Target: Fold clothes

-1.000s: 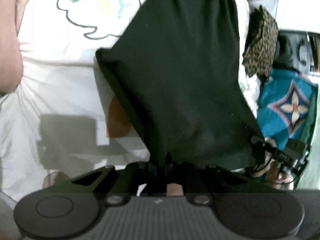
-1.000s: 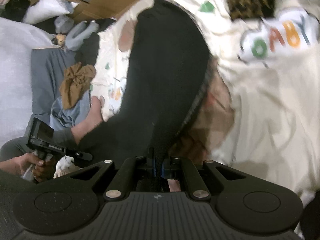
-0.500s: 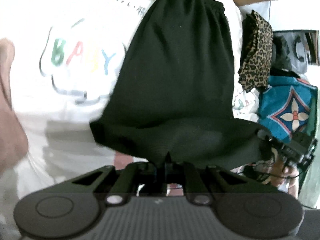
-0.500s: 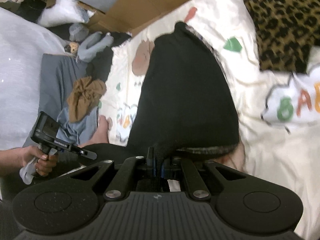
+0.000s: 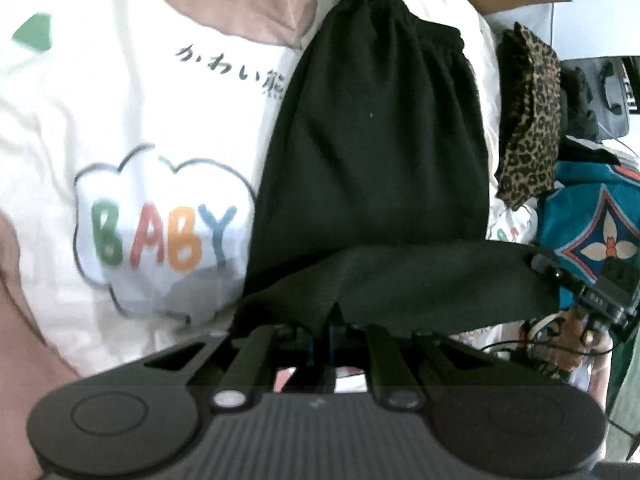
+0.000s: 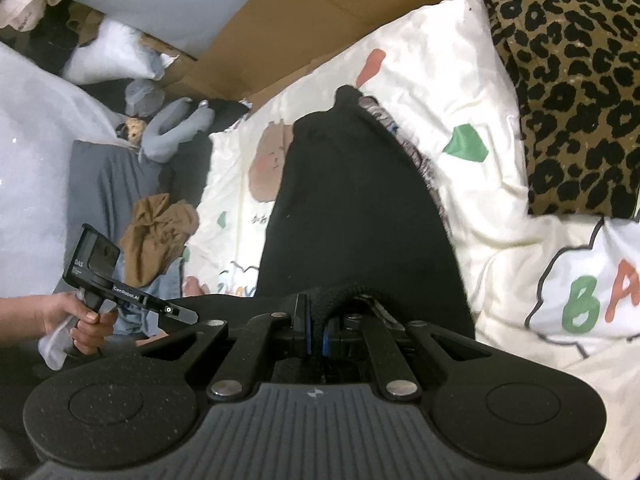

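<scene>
While both grippers clamp its near edge, the black knitted garment with a gathered elastic waistband lies stretched away from them over the cream bedspread printed with a brown bear and a cloud reading BABY. The left gripper has its jaws pinched tight on a fold of the black cloth, which rises as a small peak between the fingers. The right gripper is likewise clenched on the garment's thick rolled hem, the hem looping up out of the jaws and back down beside them. Between the two grips the near part of the garment hangs as a loose band doubled back over the rest, while its far end, the waistband, rests on the bedspread just beside the bear print.

Taking the black garment as the landmark: the BABY cloud sits to its left in the left wrist view and to its right in the right wrist view. A folded leopard-print cloth lies on the bedspread beyond the garment's right side. A teal fabric with a flower and diamond pattern lies farther right still. In the right wrist view, a hand holding the left gripper's handle shows to the garment's left, with a crumpled tan cloth and brown cardboard behind.
</scene>
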Demonstrator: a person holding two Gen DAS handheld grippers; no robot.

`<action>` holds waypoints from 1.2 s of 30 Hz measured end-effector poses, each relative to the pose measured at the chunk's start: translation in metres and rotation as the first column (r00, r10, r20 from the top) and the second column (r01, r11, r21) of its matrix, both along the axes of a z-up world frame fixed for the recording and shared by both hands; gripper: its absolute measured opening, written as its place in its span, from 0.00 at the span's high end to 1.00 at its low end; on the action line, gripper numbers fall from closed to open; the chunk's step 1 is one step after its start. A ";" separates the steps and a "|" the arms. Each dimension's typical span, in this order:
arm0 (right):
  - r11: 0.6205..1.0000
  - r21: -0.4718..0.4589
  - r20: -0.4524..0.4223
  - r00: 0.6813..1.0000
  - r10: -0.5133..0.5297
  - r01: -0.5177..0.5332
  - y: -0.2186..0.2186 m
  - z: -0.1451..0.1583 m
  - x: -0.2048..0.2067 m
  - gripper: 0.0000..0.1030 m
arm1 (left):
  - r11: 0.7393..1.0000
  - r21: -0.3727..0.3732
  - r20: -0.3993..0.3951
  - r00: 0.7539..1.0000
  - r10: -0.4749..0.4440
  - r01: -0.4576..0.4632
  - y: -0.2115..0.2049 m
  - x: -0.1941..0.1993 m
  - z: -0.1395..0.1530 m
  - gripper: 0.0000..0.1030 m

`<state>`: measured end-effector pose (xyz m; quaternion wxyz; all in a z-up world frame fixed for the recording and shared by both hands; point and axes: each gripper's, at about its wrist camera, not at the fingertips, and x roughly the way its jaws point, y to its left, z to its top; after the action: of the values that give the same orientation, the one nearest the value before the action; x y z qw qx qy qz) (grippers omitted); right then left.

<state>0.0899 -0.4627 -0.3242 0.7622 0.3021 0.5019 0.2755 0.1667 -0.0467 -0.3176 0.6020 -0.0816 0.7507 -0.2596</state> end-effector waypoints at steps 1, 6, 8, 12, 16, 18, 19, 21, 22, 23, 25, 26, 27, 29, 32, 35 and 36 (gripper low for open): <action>1.000 -0.003 0.006 1.000 -0.007 0.007 0.000 -0.001 0.002 0.96 | 1.000 -0.001 0.001 1.000 -0.011 0.011 -0.001 0.006 -0.002 0.93; 0.999 -0.011 0.009 0.999 -0.046 0.046 0.000 -0.010 0.012 0.96 | 0.998 -0.016 0.011 0.998 -0.065 0.065 -0.006 0.030 -0.007 0.93; 0.999 -0.017 0.008 0.999 -0.047 0.048 0.001 -0.012 0.016 0.96 | 0.996 -0.030 0.016 0.997 -0.078 0.079 -0.006 0.035 -0.008 0.93; 0.998 -0.016 -0.016 0.998 -0.055 0.055 0.004 -0.017 0.030 0.96 | 0.997 -0.041 0.027 0.997 -0.067 0.068 0.004 0.038 -0.016 0.93; 0.998 -0.035 -0.023 0.999 -0.047 0.046 0.011 -0.019 0.043 0.96 | 0.997 -0.065 0.049 0.998 -0.039 0.042 0.006 0.040 -0.027 0.93; 0.997 -0.052 -0.032 0.998 -0.054 0.052 0.012 -0.021 0.049 0.96 | 0.996 -0.090 0.058 0.998 -0.016 0.021 0.009 0.042 -0.029 0.93; 0.997 -0.054 -0.036 0.998 -0.058 0.056 0.012 -0.022 0.051 0.96 | 0.995 -0.103 0.063 0.998 -0.005 0.011 0.011 0.043 -0.030 0.93; 0.996 -0.057 -0.042 0.996 -0.076 0.074 0.010 -0.025 0.055 0.96 | 0.992 -0.129 0.079 0.997 0.005 0.005 0.013 0.045 -0.031 0.93; 0.994 -0.058 -0.046 0.995 -0.090 0.088 0.009 -0.027 0.057 0.95 | 0.989 -0.145 0.089 0.996 0.008 0.005 0.013 0.046 -0.032 0.93; 0.993 -0.058 -0.049 0.993 -0.105 0.102 0.007 -0.030 0.058 0.95 | 0.988 -0.154 0.103 0.995 0.003 0.013 0.014 0.046 -0.033 0.93; 0.990 -0.069 -0.073 0.989 -0.132 0.127 0.005 -0.038 0.062 0.92 | 0.986 -0.168 0.108 0.994 0.011 0.008 0.014 0.048 -0.039 0.93; 0.987 -0.075 -0.082 0.986 -0.147 0.141 0.004 -0.042 0.063 0.92 | 0.984 -0.175 0.107 0.994 0.017 0.002 0.013 0.049 -0.043 0.93; 0.986 -0.072 -0.089 0.984 -0.157 0.151 0.004 -0.044 0.063 0.92 | 0.983 -0.183 0.109 0.994 0.019 0.001 0.012 0.050 -0.047 0.93; 0.983 -0.063 -0.104 0.979 -0.177 0.171 0.005 -0.048 0.063 0.91 | 0.980 -0.197 0.121 0.993 0.008 0.016 0.010 0.052 -0.051 0.92; 0.980 -0.035 -0.127 0.972 -0.196 0.194 0.007 -0.053 0.062 0.66 | 0.977 -0.214 0.100 0.994 0.041 -0.019 0.013 0.057 -0.061 0.88; 0.980 -0.010 -0.142 0.970 -0.199 0.199 0.010 -0.056 0.058 0.54 | 0.973 -0.226 0.081 0.995 0.061 -0.041 0.017 0.058 -0.064 0.81; 0.980 -0.006 -0.147 0.970 -0.196 0.197 0.012 -0.056 0.057 0.52 | 0.973 -0.227 0.093 0.994 0.050 -0.027 0.016 0.058 -0.062 0.74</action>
<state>0.1470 -0.4511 -0.3804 0.7455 0.3730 0.5230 0.1777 0.2242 -0.0304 -0.3797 0.6298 -0.1512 0.6842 -0.3352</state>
